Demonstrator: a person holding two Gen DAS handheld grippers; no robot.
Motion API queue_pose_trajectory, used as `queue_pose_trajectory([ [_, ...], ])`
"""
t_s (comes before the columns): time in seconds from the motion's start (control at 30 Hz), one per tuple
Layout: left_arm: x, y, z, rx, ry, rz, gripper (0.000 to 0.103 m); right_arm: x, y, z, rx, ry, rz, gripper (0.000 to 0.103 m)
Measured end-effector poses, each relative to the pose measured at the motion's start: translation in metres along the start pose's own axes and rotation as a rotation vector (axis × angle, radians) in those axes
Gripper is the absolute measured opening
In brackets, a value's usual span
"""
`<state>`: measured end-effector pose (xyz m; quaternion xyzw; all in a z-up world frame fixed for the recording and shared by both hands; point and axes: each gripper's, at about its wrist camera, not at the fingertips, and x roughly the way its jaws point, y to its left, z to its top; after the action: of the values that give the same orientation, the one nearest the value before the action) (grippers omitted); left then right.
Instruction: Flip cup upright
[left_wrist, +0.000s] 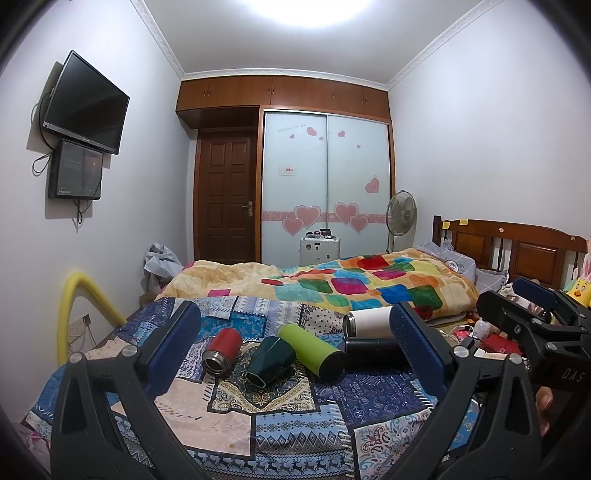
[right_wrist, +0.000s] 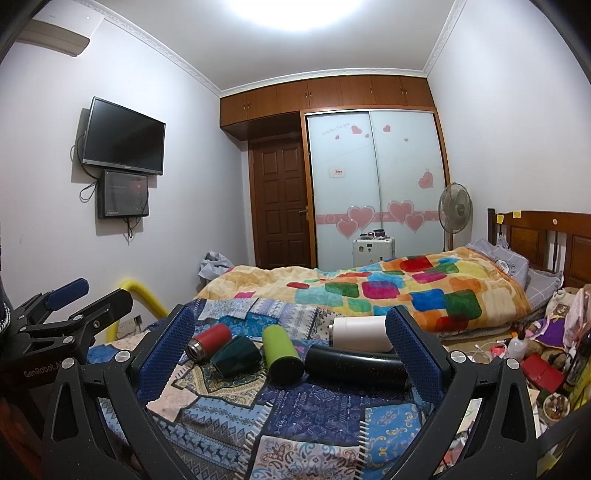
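Several cups lie on their sides on a patchwork blue bedspread (left_wrist: 258, 435): a red flask (left_wrist: 222, 350), a dark green faceted cup (left_wrist: 269, 360), a lime green tumbler (left_wrist: 312, 350), a black tumbler (left_wrist: 373, 352) and a white tumbler (left_wrist: 367, 322). The same cups show in the right wrist view: red (right_wrist: 208, 341), dark green (right_wrist: 236, 354), lime (right_wrist: 282, 352), black (right_wrist: 354, 363), white (right_wrist: 360, 330). My left gripper (left_wrist: 295, 350) is open and empty, short of the cups. My right gripper (right_wrist: 290, 354) is open and empty, also short of them.
A colourful blanket (left_wrist: 351, 288) lies heaped behind the cups. A wooden headboard (left_wrist: 517, 247) and bedside clutter (right_wrist: 535, 354) are at the right. A yellow padded rail (left_wrist: 74, 306) stands at the bed's left. A door, wardrobe and fan are at the back.
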<state>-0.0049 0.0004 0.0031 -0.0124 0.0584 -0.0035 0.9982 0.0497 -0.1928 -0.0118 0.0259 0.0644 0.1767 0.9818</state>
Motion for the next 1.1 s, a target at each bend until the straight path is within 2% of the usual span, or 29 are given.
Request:
queue_pose_trajectory([
  [1.1, -0.0015, -0.0037, 0.0033, 0.004, 0.002, -0.009, 0.103, 0.0002, -0.0003, 0.0008, 0.001, 0.003, 0.0, 0.103],
])
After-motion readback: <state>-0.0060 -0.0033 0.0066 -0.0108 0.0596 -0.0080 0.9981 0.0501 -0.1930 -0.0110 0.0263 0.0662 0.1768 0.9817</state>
